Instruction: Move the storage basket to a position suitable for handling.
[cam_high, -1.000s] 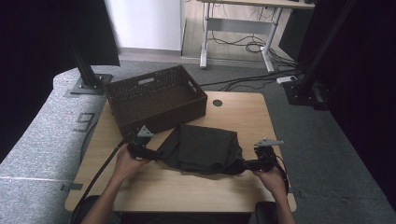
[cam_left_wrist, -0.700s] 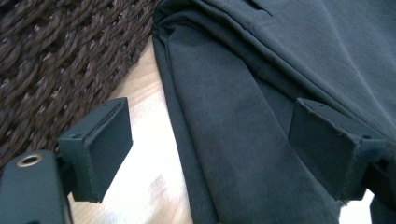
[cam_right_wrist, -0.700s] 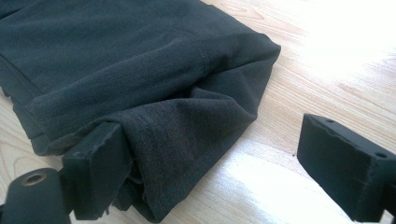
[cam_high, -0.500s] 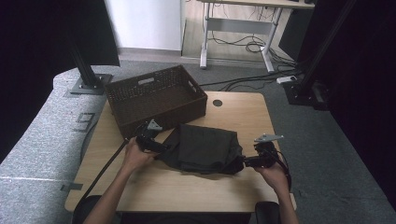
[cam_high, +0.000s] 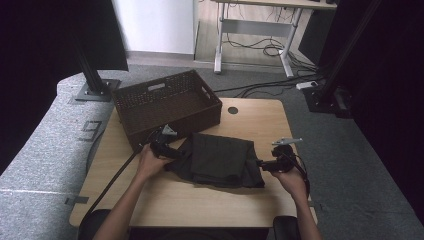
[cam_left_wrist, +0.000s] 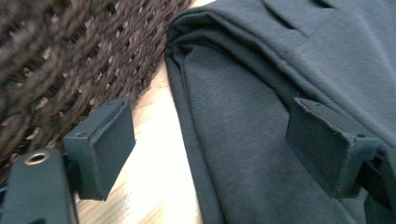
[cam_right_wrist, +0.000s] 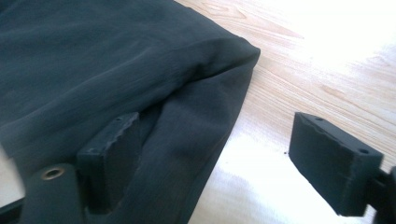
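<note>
table (cam_high: 150, 200): bare wood under both your grippers | basket (cam_high: 165, 107): wicker wall just outside left gripper (cam_left_wrist: 210, 149), may snag it | folded cloth (cam_high: 220, 160): lies between your grippers, edge inside each gap | right gripper (cam_right_wrist: 219, 158): wide open like left, holding nothing; closing shallow could grab one layer and unfold it

Your left gripper (cam_high: 172, 150) sits hemmed between the wicker basket (cam_high: 165, 102) wall and the folded dark cloth (cam_high: 220, 160); a narrow strip of bare table (cam_left_wrist: 154, 172) runs between them. Your right gripper (cam_high: 261, 164) has open tabletop on its outer side. Near the table's front edge the wood is free across its width.
</note>
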